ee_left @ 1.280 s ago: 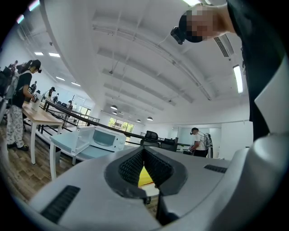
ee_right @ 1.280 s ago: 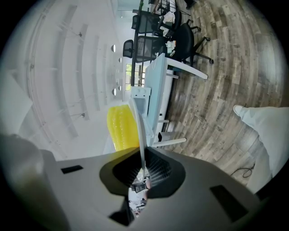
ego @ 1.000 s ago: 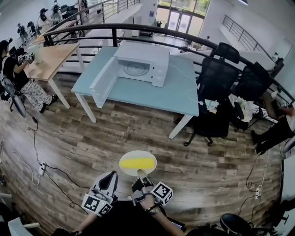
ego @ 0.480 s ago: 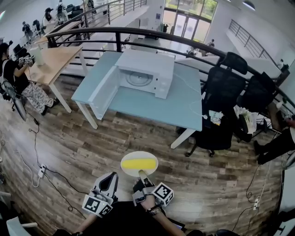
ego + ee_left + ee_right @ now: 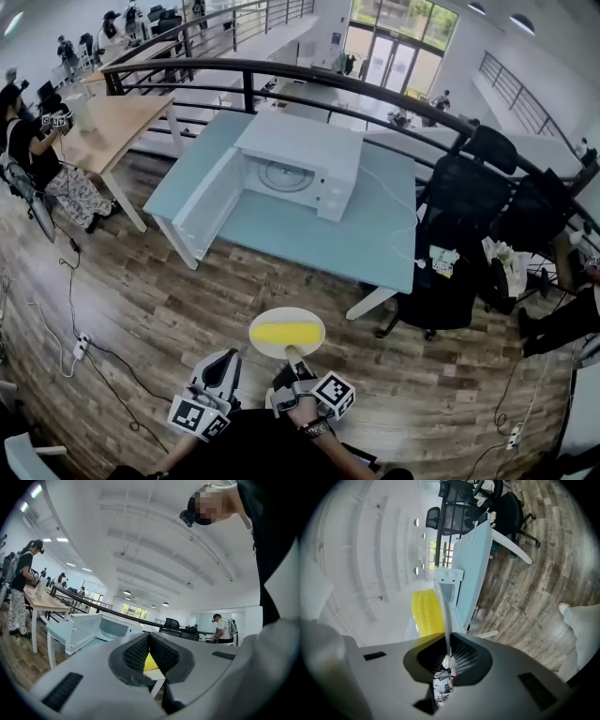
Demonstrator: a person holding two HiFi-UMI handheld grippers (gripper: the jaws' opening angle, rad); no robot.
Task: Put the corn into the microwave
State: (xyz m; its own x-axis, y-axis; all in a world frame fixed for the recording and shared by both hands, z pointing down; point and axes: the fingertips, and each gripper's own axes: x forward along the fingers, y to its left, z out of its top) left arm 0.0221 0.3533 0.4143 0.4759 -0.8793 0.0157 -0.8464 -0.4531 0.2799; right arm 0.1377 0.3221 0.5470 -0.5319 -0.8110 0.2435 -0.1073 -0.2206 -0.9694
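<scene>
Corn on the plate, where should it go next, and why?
Probably carry the plate forward, kept level, toward the microwave: the right gripper has its jaws shut on the rim, the corn lies on top, and the door stands open.

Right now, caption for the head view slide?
Right gripper clamps the plate carrying the corn, open microwave on the table ahead; left gripper shut, empty.
</scene>
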